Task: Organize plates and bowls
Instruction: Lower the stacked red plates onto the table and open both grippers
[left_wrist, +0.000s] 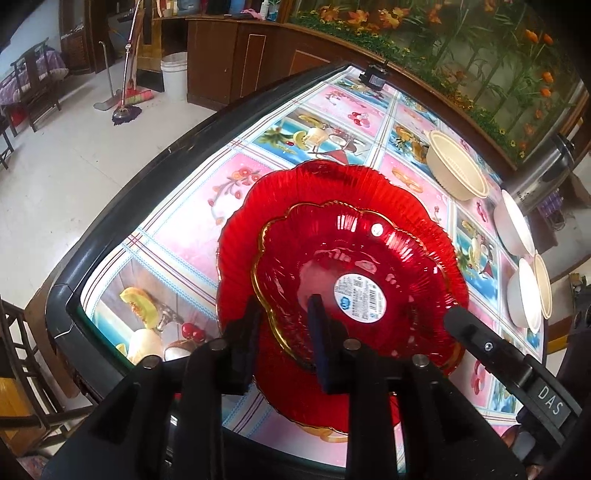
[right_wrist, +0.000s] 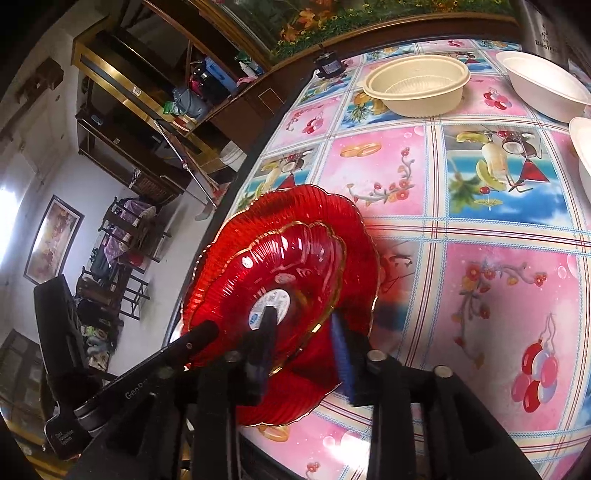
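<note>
A small red glass plate (left_wrist: 369, 240) with a gold scalloped rim and a white label (left_wrist: 357, 298) lies nested in a larger ribbed red plate (left_wrist: 332, 184) at the table's near left corner. My left gripper (left_wrist: 284, 306) is open; the small plate's near rim passes between its fingers, with a clear gap to both pads. In the right wrist view the small plate (right_wrist: 295, 251) sits on the large plate (right_wrist: 314, 203). My right gripper (right_wrist: 302, 317) is also open and straddles the small plate's rim without pressing on it.
A beige bowl (left_wrist: 456, 170) (right_wrist: 417, 88) and white bowls (left_wrist: 513, 229) (right_wrist: 546, 81) stand at the far right of the flowered tablecloth (right_wrist: 480, 206). A steel flask (left_wrist: 543, 170) stands beyond them. A small black device (right_wrist: 328, 62) sits at the far edge. The table's dark edge (left_wrist: 147, 177) runs close to the plates.
</note>
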